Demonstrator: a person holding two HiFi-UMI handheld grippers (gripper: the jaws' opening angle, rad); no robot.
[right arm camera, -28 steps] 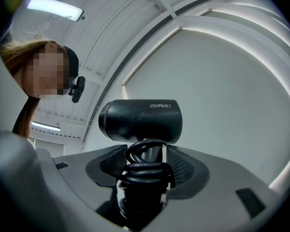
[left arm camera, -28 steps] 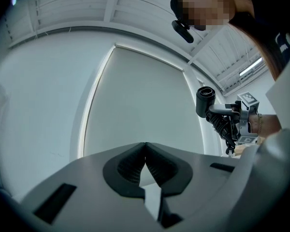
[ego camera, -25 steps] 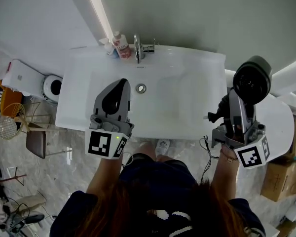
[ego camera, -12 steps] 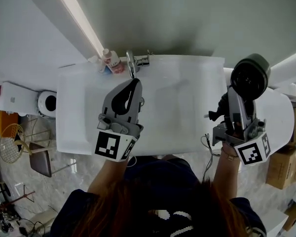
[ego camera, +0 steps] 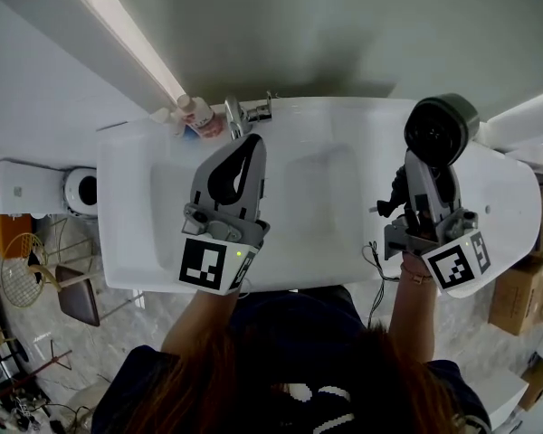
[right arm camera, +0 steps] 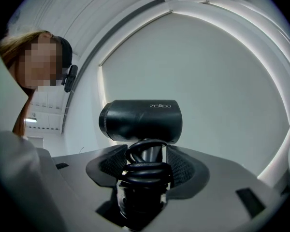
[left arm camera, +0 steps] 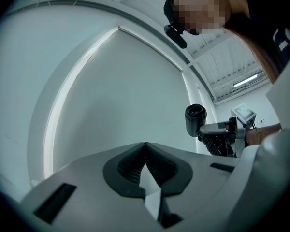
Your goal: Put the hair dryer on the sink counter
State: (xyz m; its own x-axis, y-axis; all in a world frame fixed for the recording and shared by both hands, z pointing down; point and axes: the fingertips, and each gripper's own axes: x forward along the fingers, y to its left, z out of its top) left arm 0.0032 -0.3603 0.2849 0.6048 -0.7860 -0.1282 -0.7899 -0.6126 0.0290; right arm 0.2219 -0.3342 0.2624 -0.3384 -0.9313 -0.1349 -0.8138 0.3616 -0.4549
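Note:
A black hair dryer [ego camera: 441, 129] stands upright in my right gripper [ego camera: 427, 177], above the right end of the white sink counter [ego camera: 371, 120]. In the right gripper view the jaws are shut on its handle, which has the black cord [right arm camera: 144, 170] wound round it, and the barrel [right arm camera: 141, 121] lies across above the right gripper [right arm camera: 145, 151]. My left gripper [ego camera: 251, 143] hangs over the basin [ego camera: 317, 197] near the faucet [ego camera: 238, 113], shut and empty. In the left gripper view, above the left gripper [left arm camera: 145, 145], the hair dryer [left arm camera: 195, 120] shows at the right.
Bottles [ego camera: 195, 116] stand at the counter's back left beside the faucet. A loose cable [ego camera: 376, 283] hangs below my right hand. A white rounded fixture [ego camera: 511, 197] adjoins the counter on the right, with cardboard boxes [ego camera: 525, 283] beyond. A toilet [ego camera: 83, 191] and a stool [ego camera: 72, 298] stand left.
My right gripper has carried the hair dryer a little left, over the counter's right end. My left gripper has moved forward over the basin toward the faucet.

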